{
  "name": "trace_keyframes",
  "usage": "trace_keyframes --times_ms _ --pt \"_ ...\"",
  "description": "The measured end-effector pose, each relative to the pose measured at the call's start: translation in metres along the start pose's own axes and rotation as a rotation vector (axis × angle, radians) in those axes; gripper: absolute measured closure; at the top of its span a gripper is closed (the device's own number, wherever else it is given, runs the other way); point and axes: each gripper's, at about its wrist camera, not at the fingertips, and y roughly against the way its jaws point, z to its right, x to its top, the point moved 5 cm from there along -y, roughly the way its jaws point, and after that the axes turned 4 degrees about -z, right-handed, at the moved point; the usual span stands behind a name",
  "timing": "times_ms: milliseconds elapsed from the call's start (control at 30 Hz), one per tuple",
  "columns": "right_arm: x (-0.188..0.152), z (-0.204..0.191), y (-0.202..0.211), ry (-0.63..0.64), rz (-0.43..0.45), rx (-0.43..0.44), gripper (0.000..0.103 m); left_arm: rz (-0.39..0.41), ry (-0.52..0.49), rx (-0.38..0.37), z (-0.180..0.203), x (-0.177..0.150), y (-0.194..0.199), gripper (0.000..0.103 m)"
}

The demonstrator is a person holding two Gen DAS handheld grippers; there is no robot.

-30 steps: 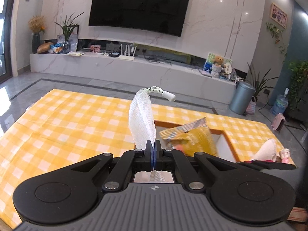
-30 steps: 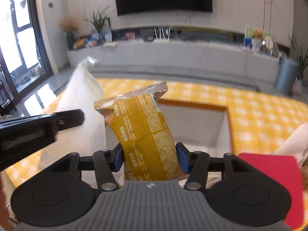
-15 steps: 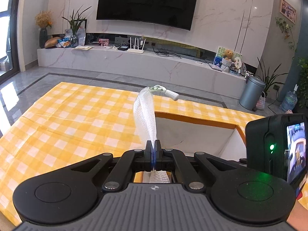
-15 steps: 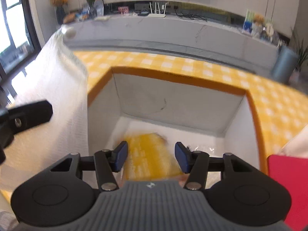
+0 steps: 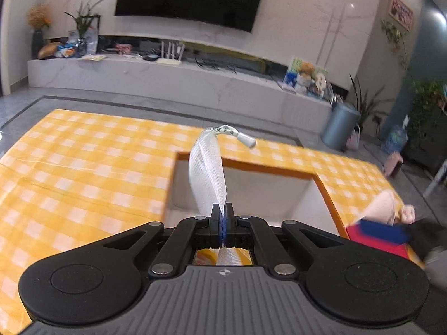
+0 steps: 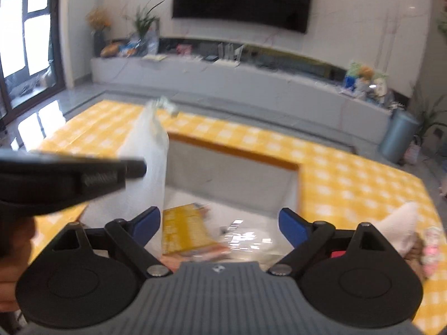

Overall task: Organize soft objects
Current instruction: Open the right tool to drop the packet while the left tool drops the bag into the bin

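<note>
Two wrist views, both facing bin

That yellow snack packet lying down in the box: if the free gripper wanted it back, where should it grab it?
Probably by the long side edges, coming straight down from above. The packet lies flat on the box floor, so only its top face is open, and its width looks narrower than the open right gripper. The mesh bag hangs close on its left.

White open-weave mesh bag, soft and translucent, with a smooth plastic toggle. Yellow snack packet: glossy printed film; beside it, crinkled clear plastic wrap. Tablecloth: yellow-and-white check, smooth with a slight sheen. Bin: matt grey inner walls. Gripper bodies: matt black plastic, ribbed grey housing, metal rivets.
</note>
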Motion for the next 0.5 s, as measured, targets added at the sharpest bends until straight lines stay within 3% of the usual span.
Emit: trace_keyframes --times_ms 167,400,433,467,500 --pt "-0.005 0.022 0.014 -0.016 0.013 -0.047 0.012 -0.042 -0.044 0.034 0.009 -0.008 -0.014 0.102" --pt "-0.006 0.037 0.018 -0.067 0.027 -0.028 0.012 -0.056 -0.082 0.047 0.006 -0.011 -0.017 0.099" --pt "-0.006 0.039 0.019 -0.073 0.03 -0.026 0.012 -0.051 -0.119 0.038 0.009 -0.012 -0.015 0.086" --pt "-0.006 0.04 0.02 -0.077 0.032 -0.026 0.012 -0.037 -0.143 0.034 0.013 -0.012 -0.013 0.062" --pt "-0.007 0.042 0.021 -0.08 0.034 -0.027 0.012 -0.014 -0.153 0.045 0.014 -0.012 -0.009 0.044"
